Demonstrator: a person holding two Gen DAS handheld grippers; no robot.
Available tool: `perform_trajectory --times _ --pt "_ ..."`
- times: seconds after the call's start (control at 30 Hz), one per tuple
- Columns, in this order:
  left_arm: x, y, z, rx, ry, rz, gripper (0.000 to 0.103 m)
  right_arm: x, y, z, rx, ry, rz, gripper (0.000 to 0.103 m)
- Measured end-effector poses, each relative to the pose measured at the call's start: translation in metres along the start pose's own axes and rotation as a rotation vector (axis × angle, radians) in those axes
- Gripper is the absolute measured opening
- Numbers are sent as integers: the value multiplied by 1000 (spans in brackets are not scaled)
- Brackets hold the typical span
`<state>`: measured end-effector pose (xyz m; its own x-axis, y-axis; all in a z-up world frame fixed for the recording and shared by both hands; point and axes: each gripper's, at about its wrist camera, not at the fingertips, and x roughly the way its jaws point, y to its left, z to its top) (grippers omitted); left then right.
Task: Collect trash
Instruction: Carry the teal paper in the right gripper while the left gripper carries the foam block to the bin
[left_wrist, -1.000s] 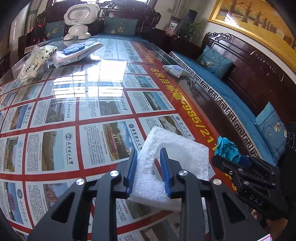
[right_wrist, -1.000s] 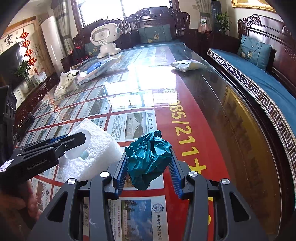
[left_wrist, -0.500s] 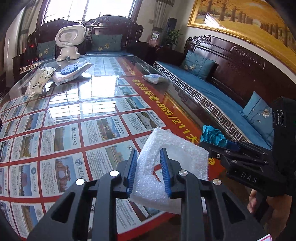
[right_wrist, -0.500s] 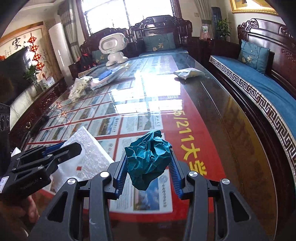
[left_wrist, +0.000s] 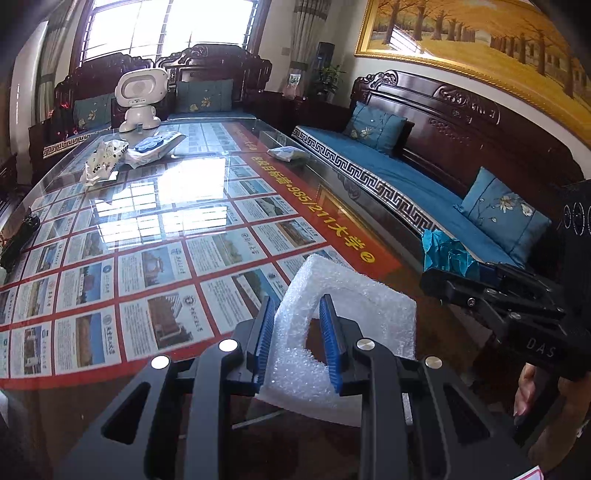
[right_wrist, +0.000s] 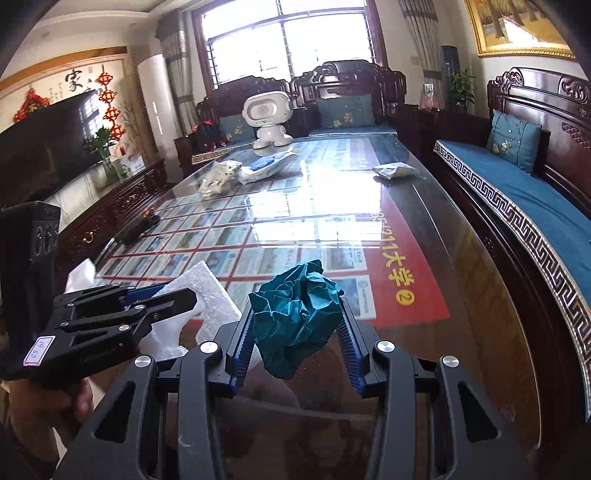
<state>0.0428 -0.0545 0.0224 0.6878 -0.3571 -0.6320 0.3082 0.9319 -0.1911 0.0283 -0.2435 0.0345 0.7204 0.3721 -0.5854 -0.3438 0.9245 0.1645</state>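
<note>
The glass-topped table (left_wrist: 155, 206) runs down the room with a poster of university listings under the glass; a white toy robot (left_wrist: 140, 99) and several wrappers (left_wrist: 107, 162) sit at its far end, well apart from both tools. The left gripper (left_wrist: 295, 332) is clamped on a white foam packing piece (left_wrist: 354, 306), one finger through its cut-out. The right gripper (right_wrist: 297, 332) pinches a crumpled teal paper ball (right_wrist: 297, 317). Both pieces are held clear of the glass at the near edge.

The step in hand looks like carrying trash off; the next move calls for a bin, which no view shows, so its place is uncertain.

Against the earlier frames, both grippers have pulled back and up from the table, grips unchanged.
</note>
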Motion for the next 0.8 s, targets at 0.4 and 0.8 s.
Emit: perform_trajectory --times 0.4,0.8 --pt "-63 -37 -94 -3 46 -68 27 -83 37 -91 -9 19 81 42" --pt "-67 -51 -205 -30 182 -123 27 -85 50 -219 25 240 62 42"
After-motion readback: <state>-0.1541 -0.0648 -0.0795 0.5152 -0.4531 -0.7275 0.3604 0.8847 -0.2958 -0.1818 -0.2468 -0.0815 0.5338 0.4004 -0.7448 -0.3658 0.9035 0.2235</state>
